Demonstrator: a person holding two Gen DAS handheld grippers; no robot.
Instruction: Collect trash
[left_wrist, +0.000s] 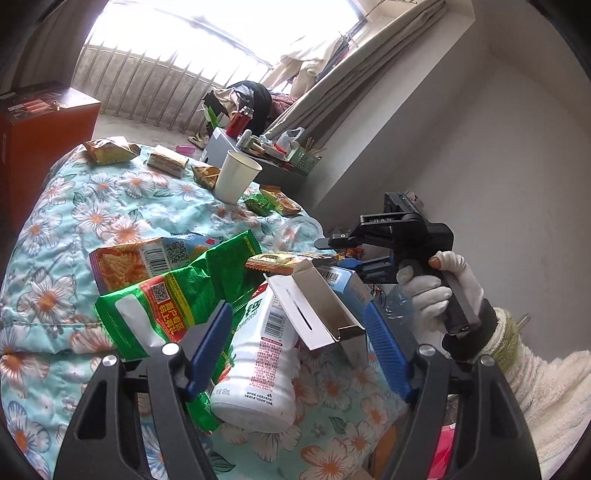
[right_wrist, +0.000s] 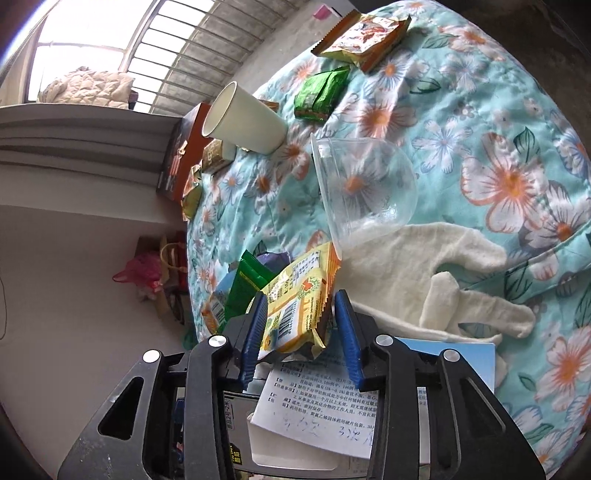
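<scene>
The right gripper (right_wrist: 301, 314) pinches a flat yellow foil snack wrapper (right_wrist: 295, 295) printed with a barcode and small text; its blue pads appear to press the wrapper's crumpled lower end, which lies just in front of the clear plastic cup (right_wrist: 364, 184) tipped on its side on the floral quilt (right_wrist: 498, 129). To do this pickup well, I would judge it best to keep the squeeze firm on the doubled, crinkled end, since slick foil slides easily, and to lift straight away from the quilt so the wrapper does not drag the green packet (right_wrist: 247, 288) beside it. The left gripper (left_wrist: 297, 332) is spread wide and holds nothing, its fingers straddling a white plastic drink bottle (left_wrist: 258, 369) and an opened white-and-blue cardboard box (left_wrist: 317, 310), on the near side of the clear cup (left_wrist: 299, 229). More wrappers and a white paper cup (right_wrist: 243, 118) lie beyond the clear cup.
</scene>
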